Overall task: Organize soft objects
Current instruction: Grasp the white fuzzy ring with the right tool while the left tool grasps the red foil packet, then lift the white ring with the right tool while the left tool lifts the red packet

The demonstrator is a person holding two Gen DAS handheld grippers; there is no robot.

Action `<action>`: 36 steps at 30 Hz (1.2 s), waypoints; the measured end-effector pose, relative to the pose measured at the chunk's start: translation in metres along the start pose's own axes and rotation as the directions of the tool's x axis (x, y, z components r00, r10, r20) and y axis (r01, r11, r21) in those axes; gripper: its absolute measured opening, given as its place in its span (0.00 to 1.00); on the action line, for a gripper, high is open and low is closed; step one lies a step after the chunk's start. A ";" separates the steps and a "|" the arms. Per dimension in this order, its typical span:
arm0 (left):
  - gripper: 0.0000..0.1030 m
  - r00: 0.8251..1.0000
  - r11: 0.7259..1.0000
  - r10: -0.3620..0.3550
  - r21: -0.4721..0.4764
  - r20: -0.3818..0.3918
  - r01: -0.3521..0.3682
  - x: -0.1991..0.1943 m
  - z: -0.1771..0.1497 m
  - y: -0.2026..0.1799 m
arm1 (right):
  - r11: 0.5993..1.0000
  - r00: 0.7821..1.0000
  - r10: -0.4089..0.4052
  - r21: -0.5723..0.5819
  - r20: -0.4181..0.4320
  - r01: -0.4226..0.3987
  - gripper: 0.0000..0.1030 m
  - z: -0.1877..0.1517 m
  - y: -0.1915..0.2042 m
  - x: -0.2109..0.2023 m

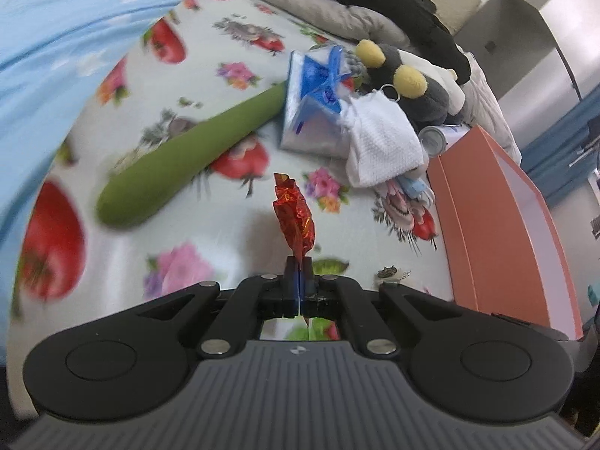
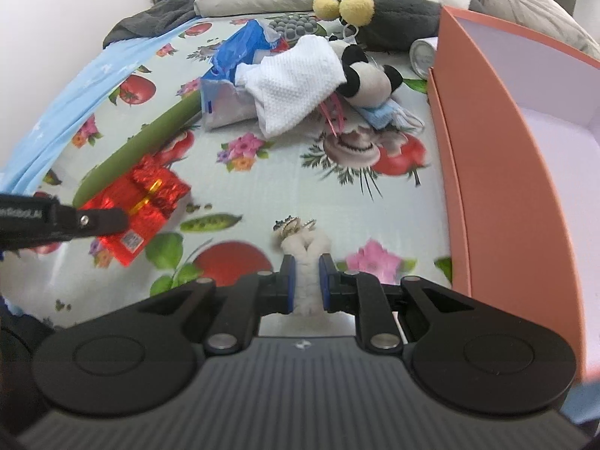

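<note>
A bed sheet printed with fruit and flowers (image 2: 262, 187) is lying under everything (pale wall behind). A salmon cardboard box (image 2: 498, 172) is sitting at its right edge, interior white. The left gripper (image 1: 299, 262) is pinching a crinkly red foil packet (image 1: 294, 217); the right gripper (image 2: 307, 262) is squeezing a fluffy white scrunchie (image 2: 306, 258).

Floral-sheeted bed (image 1: 232, 202), pale wall (image 2: 75, 11)

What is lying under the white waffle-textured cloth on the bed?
The white cloth drapes over the torn blue-and-silver package and the panda plush. A pink clip pokes out beneath its edge. Anything else under the cloth is covered.
</note>
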State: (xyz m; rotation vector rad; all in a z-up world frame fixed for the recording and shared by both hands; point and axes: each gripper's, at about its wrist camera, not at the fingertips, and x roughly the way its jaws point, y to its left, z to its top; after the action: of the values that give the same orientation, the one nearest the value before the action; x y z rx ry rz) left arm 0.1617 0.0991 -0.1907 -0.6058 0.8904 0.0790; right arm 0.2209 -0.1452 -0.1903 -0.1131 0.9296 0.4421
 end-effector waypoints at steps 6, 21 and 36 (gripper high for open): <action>0.01 0.999 1.000 0.027 -0.007 -0.022 -0.027 -0.014 -0.022 0.010 | 1.000 1.000 -0.001 0.003 -0.017 0.001 0.19 -0.015 0.002 -0.004; 0.60 0.992 0.982 0.124 0.145 -0.010 -0.122 -0.018 -0.024 0.002 | 1.000 1.000 -0.007 -0.020 -0.022 0.007 0.55 -0.017 0.000 0.004; 0.65 0.982 0.956 0.188 0.231 -0.008 -0.181 0.033 -0.009 -0.016 | 0.994 0.999 -0.005 -0.109 -0.044 0.000 0.23 -0.008 0.010 0.026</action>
State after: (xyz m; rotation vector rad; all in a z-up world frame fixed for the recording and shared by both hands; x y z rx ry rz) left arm 0.1808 0.0747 -0.2120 -0.3078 0.9679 0.1336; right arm 0.2242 -0.1303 -0.2153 -0.2244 0.9489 0.4897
